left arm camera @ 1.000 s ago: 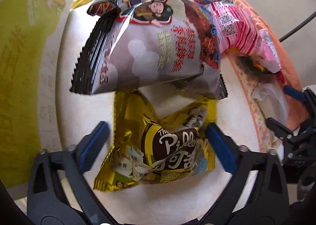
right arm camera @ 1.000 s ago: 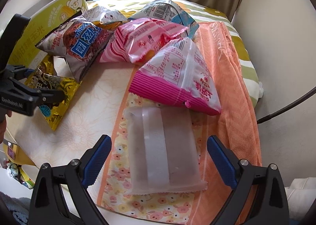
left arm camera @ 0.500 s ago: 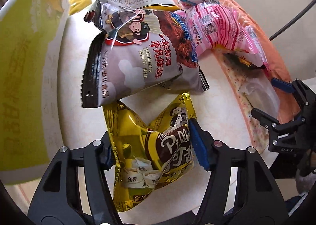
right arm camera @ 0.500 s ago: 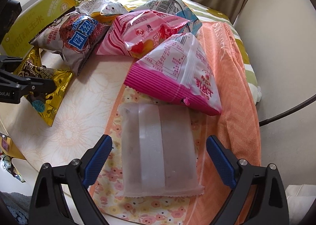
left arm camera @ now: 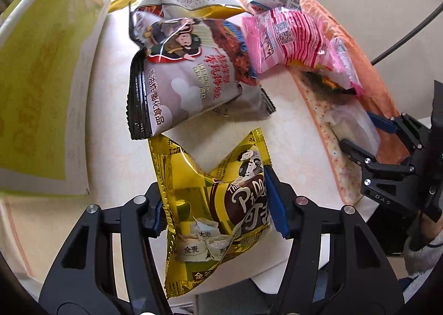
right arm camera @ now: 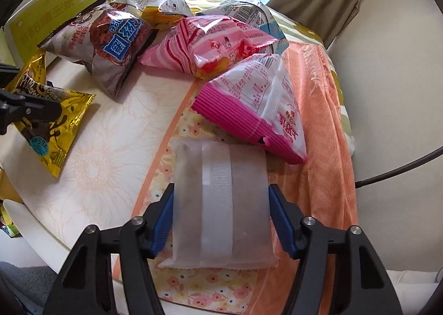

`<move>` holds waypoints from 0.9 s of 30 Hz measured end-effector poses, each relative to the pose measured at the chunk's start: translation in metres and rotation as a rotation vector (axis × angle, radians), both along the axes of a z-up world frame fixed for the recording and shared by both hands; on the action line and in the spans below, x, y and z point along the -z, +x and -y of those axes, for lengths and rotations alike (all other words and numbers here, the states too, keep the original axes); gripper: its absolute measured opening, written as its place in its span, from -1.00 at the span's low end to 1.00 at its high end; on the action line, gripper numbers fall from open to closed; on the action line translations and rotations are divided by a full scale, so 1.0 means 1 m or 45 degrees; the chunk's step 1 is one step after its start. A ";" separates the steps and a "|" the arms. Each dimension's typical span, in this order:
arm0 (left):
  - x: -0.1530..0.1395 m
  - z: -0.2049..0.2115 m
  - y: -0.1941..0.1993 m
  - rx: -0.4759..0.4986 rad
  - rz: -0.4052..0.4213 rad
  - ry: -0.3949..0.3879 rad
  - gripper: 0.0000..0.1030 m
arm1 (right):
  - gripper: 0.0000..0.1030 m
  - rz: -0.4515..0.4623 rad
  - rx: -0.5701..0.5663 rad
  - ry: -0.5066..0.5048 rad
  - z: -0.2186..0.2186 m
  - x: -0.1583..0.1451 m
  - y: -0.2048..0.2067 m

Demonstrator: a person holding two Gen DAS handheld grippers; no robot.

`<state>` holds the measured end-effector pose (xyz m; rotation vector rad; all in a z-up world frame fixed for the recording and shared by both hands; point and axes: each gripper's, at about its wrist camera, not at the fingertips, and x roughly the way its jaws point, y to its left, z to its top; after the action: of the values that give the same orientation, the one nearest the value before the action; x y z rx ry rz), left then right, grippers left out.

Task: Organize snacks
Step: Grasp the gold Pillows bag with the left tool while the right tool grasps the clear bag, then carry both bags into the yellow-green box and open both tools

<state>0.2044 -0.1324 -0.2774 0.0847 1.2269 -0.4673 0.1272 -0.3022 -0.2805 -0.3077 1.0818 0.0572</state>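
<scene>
Gold foil crumples where my left gripper (left arm camera: 213,204) has just clamped the yellow snack bag (left arm camera: 210,204) off the surface (left arm camera: 290,149). My right gripper (right arm camera: 221,221) has been closing onto the frosted packet (right arm camera: 221,204) lying on the floral cloth (right arm camera: 210,284), pads touching its edges, ready to sort.

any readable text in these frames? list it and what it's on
"Pillow" (partly hidden), "全麦", "大米": yellow snack bag held in the left gripper.
"非油炸膨化食品": grey snack bag.
"DAS": right gripper body.
Frosted packet: no text.
Pink bags' small print, green box lettering: too blurred.
</scene>
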 end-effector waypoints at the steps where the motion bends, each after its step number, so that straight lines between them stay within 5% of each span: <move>1: -0.001 -0.001 -0.001 -0.005 0.001 -0.006 0.07 | 0.14 -0.004 0.006 0.012 0.001 -0.001 -0.001; 14: -0.041 -0.005 -0.019 -0.062 0.061 -0.072 0.05 | 0.11 0.041 0.025 0.129 0.006 -0.040 -0.014; 27: -0.136 -0.031 -0.031 -0.202 0.282 -0.151 0.05 | 0.11 0.250 -0.155 0.221 -0.029 -0.121 -0.005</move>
<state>0.1737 -0.1011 -0.1412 -0.0606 0.9785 -0.3800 0.1227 -0.2732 -0.1595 -0.2172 0.8562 0.2238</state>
